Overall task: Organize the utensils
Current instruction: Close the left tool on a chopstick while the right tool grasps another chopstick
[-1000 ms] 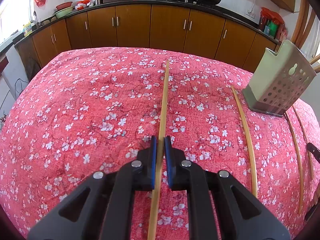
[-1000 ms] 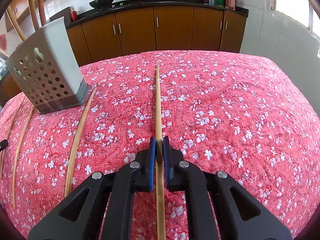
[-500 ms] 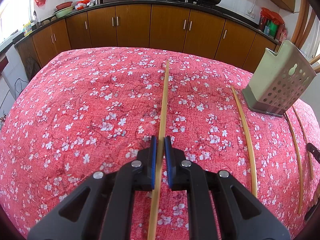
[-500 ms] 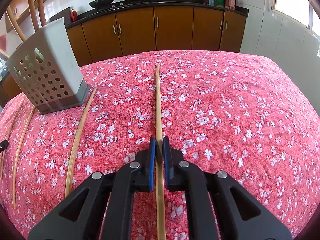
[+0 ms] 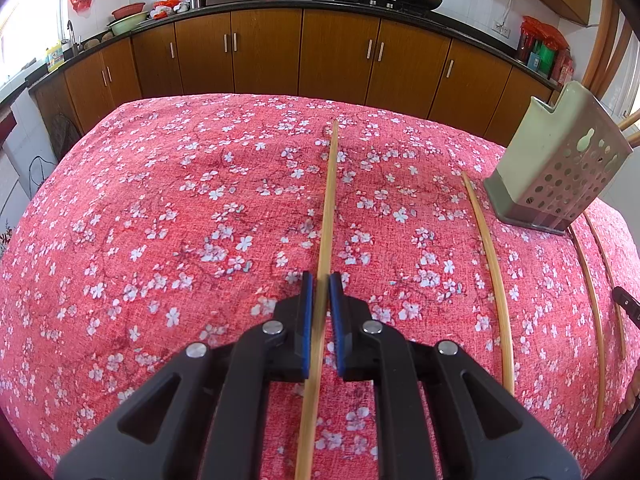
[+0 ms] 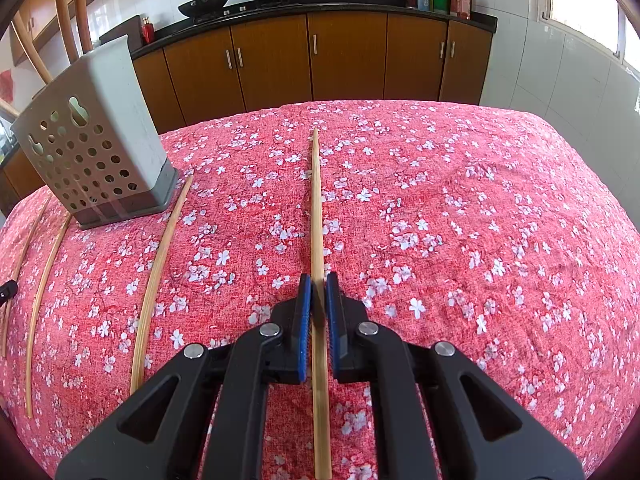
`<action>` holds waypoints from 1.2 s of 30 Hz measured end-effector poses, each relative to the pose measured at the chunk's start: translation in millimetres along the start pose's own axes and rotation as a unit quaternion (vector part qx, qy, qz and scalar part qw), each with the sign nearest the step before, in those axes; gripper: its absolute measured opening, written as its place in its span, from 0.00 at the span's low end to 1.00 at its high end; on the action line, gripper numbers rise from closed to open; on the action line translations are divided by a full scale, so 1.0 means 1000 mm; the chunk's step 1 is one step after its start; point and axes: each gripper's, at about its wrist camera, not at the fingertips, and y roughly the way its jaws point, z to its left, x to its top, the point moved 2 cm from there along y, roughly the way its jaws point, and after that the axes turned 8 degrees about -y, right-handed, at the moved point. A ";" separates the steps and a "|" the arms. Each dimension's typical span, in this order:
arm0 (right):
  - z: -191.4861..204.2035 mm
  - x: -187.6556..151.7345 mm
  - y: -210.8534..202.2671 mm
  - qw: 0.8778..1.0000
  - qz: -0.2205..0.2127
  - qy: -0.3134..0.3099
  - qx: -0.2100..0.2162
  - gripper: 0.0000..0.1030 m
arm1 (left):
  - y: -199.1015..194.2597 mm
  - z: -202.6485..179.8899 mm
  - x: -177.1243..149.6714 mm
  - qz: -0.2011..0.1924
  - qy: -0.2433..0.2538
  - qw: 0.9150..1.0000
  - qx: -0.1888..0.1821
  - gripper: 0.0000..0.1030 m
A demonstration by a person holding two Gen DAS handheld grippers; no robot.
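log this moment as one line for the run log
left hand-held gripper: shut on chopstick | right hand-held gripper: shut on chopstick | holder: upright on tablecloth

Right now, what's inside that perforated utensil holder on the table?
Through the utensil holder holes, thin pale stick shapes show near its base, and chopstick ends poke out beyond its top. How many are inside is hidden by its solid walls.

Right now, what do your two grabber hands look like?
Both match. The left gripper and right gripper are glossy black plastic with triangular cut-outs, round silver rivets and flat blue pads lining each finger. No cables, writing or sleeves show.
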 end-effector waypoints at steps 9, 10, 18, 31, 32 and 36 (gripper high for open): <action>0.000 -0.001 -0.001 1.000 0.000 0.000 0.001 0.08 | 0.001 0.000 0.000 0.000 0.000 1.000 0.000 0.12; 0.000 -0.001 -0.001 1.000 0.000 0.000 0.001 0.08 | 0.001 0.000 0.000 0.000 0.000 1.000 0.000 0.12; 0.000 0.000 0.000 1.000 0.000 0.000 0.001 0.08 | 0.001 0.001 0.001 0.000 0.000 1.000 0.000 0.12; 0.000 0.000 -0.001 1.000 0.000 0.000 0.001 0.08 | 0.002 0.001 0.001 0.000 -0.001 1.000 -0.002 0.12; -0.001 0.000 -0.001 1.000 0.000 0.002 0.003 0.08 | 0.001 0.001 0.001 0.000 -0.001 1.000 -0.002 0.12; -0.001 -0.007 -0.007 1.000 -0.001 -0.002 0.011 0.08 | -0.007 -0.004 -0.008 -0.001 0.031 0.999 0.023 0.13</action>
